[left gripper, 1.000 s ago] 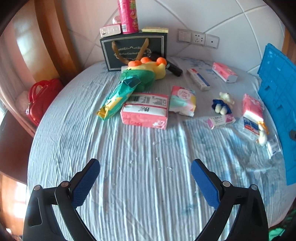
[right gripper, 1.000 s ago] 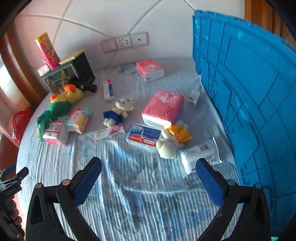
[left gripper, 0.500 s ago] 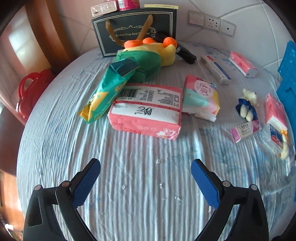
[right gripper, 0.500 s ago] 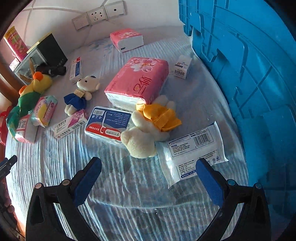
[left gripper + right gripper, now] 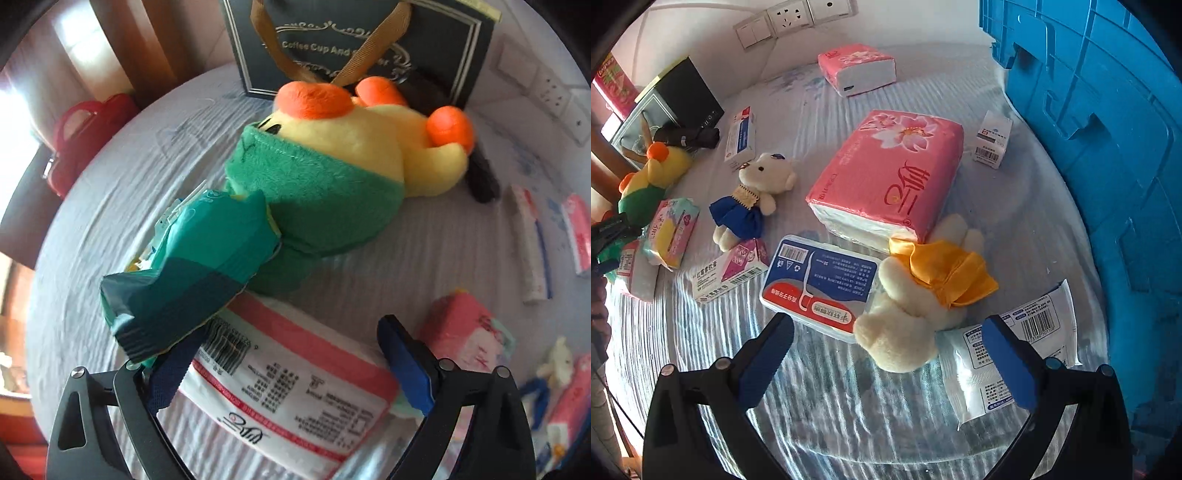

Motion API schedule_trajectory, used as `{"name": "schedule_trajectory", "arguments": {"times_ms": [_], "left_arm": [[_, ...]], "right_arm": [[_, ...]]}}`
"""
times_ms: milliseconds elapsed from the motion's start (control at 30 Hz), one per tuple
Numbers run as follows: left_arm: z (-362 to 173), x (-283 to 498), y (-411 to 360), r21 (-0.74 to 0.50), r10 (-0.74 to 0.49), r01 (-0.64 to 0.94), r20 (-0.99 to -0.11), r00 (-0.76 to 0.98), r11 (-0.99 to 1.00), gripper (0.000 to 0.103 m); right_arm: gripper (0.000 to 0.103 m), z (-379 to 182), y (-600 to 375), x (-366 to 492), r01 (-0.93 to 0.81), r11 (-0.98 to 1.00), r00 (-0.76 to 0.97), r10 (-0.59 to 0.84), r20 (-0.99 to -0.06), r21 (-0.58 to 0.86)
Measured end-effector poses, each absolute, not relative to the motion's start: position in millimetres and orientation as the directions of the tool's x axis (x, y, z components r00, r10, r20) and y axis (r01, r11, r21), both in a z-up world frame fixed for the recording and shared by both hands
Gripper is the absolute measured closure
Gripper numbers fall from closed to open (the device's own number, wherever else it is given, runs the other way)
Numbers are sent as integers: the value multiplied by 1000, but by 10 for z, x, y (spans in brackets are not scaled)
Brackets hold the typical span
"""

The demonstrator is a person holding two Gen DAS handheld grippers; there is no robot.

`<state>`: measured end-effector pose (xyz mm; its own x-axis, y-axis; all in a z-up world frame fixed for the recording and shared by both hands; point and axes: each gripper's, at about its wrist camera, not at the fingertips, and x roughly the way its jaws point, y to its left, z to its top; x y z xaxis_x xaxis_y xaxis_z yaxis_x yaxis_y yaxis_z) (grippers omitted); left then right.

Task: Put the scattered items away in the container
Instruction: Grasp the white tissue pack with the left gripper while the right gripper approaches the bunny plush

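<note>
Closing in since a second ago: left gripper [image 5: 288,363] wide around tissue pack [image 5: 291,376], right gripper [image 5: 886,360] wide before cream plush [image 5: 908,314]; grasps next.

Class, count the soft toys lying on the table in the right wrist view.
3. The cream toy with a yellow bow lies nearest, a bear in a blue skirt mid-left, and a yellow and green toy far left. Others may be hidden.
</note>
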<state>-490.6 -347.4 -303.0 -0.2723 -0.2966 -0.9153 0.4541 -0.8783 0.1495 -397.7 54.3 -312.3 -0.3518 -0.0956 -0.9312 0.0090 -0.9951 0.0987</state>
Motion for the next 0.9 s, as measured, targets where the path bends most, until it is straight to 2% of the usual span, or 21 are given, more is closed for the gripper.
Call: {"name": "schedule_trajectory", "arguments": {"times_ms": [267, 333, 433, 600, 833, 900], "left_arm": [[-3010, -4124, -3470, 123, -222, 299, -920, -322, -946, 6], [-3046, -3838, -3553, 81, -165, 270, -938, -305, -959, 6], [-3102, -3470, -3734, 15, -99, 264, -947, -307, -964, 6], [-3025, -3299, -3884, -17, -100, 295, -921, -377, -955, 6], [-3128, -3492, -3634, 96, -153, 176, -926, -345, -980, 6], [-3201, -3504, -3509, 127, -159, 116, -932, -327, -985, 6]], "right_arm": [[0, -3203, 560, -3973, 8, -996, -323, -83, -943, 86], [0, -3207, 524, -3929, 22, -996, -312, -84, -946, 81], [0, -3194, 476, -3823, 52, -996, -307, -90, -948, 78], [0, -3244, 452, -3700, 54, -996, -298, -78, -951, 65], [0, -3154, 589, -3705, 5, -999, -334, -31, -942, 31], [9, -3165, 645, -3729, 0, -999, -321, -38, -946, 40]]}}
